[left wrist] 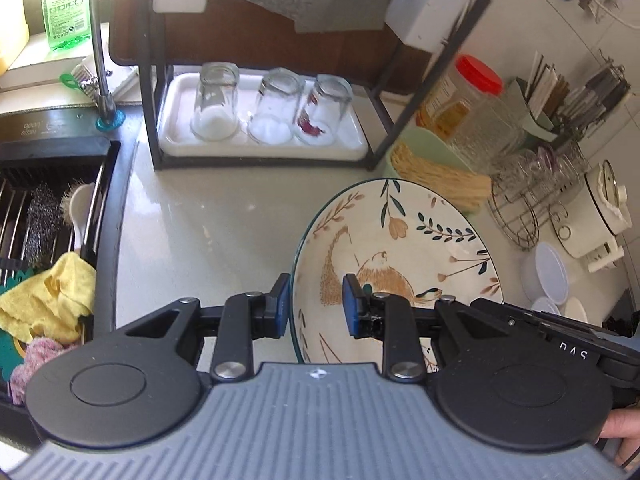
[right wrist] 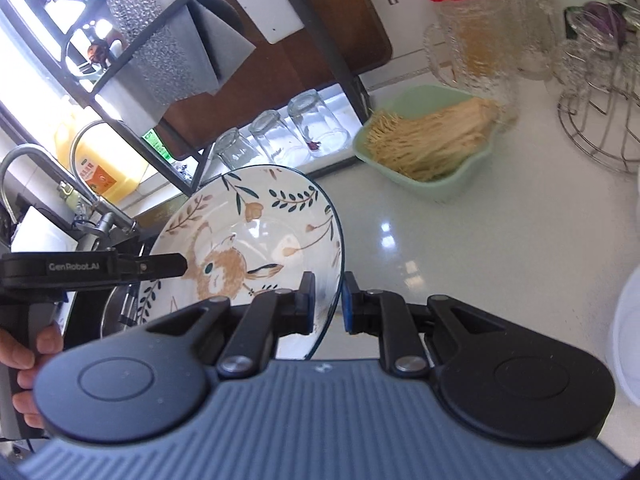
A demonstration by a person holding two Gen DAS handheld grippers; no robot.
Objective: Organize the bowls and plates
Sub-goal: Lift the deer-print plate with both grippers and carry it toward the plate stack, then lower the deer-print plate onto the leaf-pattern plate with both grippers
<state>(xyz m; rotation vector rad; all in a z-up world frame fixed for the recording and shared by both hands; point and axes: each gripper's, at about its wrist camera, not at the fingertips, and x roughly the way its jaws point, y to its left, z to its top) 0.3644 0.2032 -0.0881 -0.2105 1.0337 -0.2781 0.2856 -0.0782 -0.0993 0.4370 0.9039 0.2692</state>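
A cream bowl with a brown rabbit, leaf sprigs and a dark teal rim hangs tilted above the pale counter. My left gripper is shut on its left rim, one blue pad outside the wall and one inside. In the right wrist view the same bowl fills the middle left, and my right gripper is shut on its right rim. The left gripper's finger reaches onto the bowl's far side there, with a hand on its handle.
A white tray with three upturned glasses sits under a black rack. The sink with a yellow cloth lies left, beside a faucet. A green dish of pale sticks, a red-lidded jar, a wire glass stand and white tubs stand right.
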